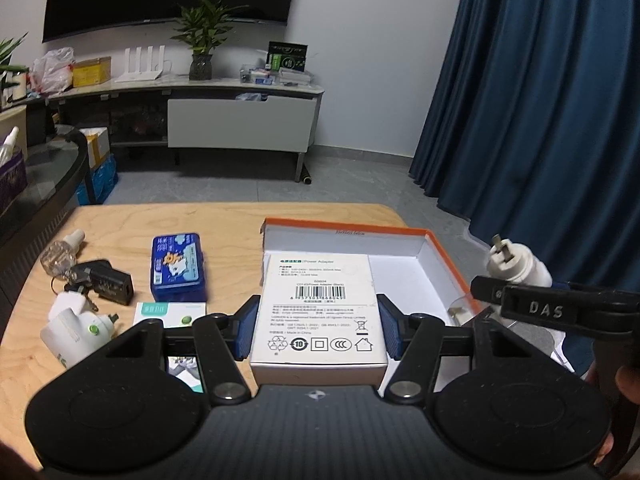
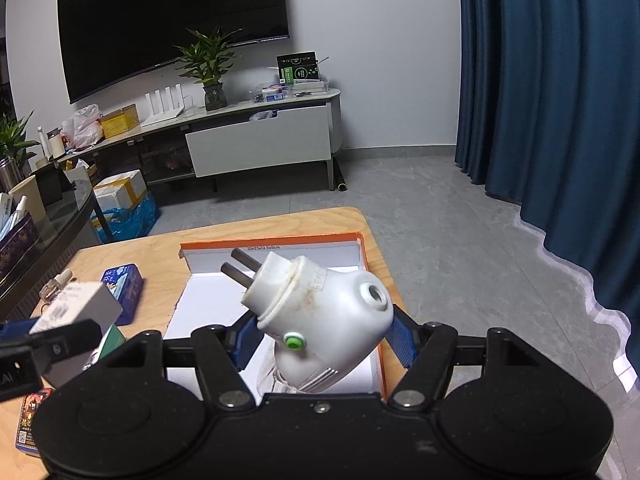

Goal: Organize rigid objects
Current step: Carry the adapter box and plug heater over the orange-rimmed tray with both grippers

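My left gripper [image 1: 318, 326] is shut on a white power adapter box [image 1: 320, 312] and holds it over the near left part of the open orange-edged cardboard box [image 1: 444, 264]. My right gripper [image 2: 322, 338] is shut on a white plug-in mosquito repellent heater [image 2: 320, 316], prongs pointing up left, above the same cardboard box [image 2: 352, 240]. The heater also shows in the left wrist view [image 1: 516, 266], to the right of the cardboard box. The adapter box shows in the right wrist view [image 2: 80, 304], at the left.
On the wooden table [image 1: 224, 224] lie a blue tin [image 1: 179, 268], a black adapter with keys [image 1: 100, 282], a second white heater [image 1: 74, 334], a small clear bottle [image 1: 62, 254] and a white-green card box [image 1: 172, 314]. A blue curtain [image 1: 540, 100] hangs right.
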Motion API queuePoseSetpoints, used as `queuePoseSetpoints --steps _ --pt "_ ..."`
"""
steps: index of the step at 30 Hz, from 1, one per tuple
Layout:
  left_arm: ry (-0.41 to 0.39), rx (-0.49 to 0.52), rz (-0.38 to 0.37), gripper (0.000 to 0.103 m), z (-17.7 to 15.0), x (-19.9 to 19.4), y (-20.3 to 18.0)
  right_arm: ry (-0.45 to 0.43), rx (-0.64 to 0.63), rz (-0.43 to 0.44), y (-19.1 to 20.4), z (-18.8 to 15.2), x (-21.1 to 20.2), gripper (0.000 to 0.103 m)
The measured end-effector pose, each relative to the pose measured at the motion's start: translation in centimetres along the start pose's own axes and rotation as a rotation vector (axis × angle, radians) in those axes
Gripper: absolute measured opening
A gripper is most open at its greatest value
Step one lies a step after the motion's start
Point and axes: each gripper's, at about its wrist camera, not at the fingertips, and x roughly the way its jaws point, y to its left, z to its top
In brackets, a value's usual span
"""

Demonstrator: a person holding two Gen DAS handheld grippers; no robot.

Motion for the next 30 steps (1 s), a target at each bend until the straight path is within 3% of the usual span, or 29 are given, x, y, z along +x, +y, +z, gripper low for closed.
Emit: queuePoseSetpoints --steps 18,27,30 --pt "0.060 0.044 -0.036 0.060 1.6 4.6 -2.3 -0.021 0.025 -0.001 -3.3 2.0 2.1 0.079" --pt "0.073 0.047 -0.027 0.060 2.4 6.8 -3.6 0.037 0.007 0.062 -2.6 2.8 6.1 0.079" --pt "0.081 0.048 -0.011 0.060 2.5 7.2 -3.6 0.031 -0.012 0.046 -2.6 3.6 6.8 0.079"
